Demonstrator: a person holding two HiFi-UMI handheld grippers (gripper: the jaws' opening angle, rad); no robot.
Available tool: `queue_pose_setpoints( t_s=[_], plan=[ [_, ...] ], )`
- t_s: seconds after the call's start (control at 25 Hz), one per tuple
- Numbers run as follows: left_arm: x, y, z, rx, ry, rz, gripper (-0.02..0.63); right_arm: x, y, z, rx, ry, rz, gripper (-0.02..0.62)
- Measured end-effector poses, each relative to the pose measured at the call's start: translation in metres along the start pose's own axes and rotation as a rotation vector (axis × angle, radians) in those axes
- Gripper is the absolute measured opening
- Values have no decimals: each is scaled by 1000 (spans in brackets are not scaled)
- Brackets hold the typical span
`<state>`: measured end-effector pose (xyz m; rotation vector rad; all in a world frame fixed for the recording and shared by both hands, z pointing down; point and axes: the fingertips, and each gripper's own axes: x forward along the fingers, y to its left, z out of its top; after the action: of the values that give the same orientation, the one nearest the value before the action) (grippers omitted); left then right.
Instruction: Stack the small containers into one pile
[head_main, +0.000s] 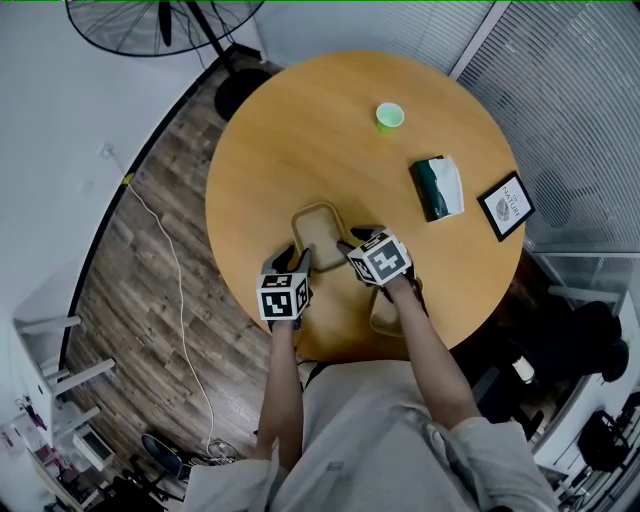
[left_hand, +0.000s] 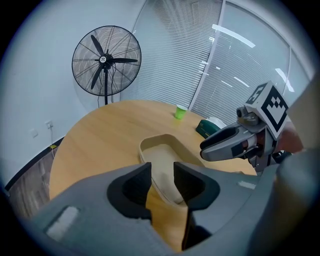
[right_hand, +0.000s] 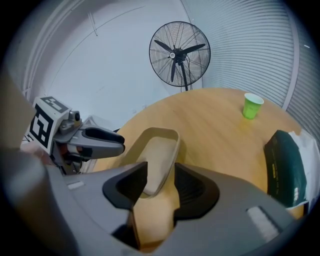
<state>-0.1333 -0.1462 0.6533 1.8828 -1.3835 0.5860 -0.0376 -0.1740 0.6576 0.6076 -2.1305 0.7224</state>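
A shallow beige container (head_main: 318, 230) lies open side up on the round wooden table (head_main: 290, 130), just beyond both grippers. My left gripper (head_main: 301, 263) sits at its near left corner and my right gripper (head_main: 352, 246) at its near right side. In the left gripper view the container's (left_hand: 162, 155) near end shows between the parted jaws of that gripper (left_hand: 162, 181), with the pads off it. In the right gripper view the container's rim (right_hand: 167, 155) runs into the gap of the right gripper (right_hand: 161, 184), also untouched. A second beige container (head_main: 384, 318) lies partly hidden beside my right forearm.
A green cup (head_main: 389, 116) stands at the far side of the table. A dark green and white tissue pack (head_main: 438, 187) and a small framed sign (head_main: 506, 205) lie at the right. A standing fan (left_hand: 106, 60) is on the floor beyond the table.
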Motion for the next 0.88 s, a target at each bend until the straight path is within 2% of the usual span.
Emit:
queue_pose_setpoints(
  t_s=[0.44, 0.88],
  plan=[
    [-16, -37, -4, 71, -10, -42, 144, -39, -8, -30, 56, -53, -55, 164],
    [-14, -106, -31, 187, 37, -147, 144, -81, -19, -97, 193, -101, -131, 164]
  ],
)
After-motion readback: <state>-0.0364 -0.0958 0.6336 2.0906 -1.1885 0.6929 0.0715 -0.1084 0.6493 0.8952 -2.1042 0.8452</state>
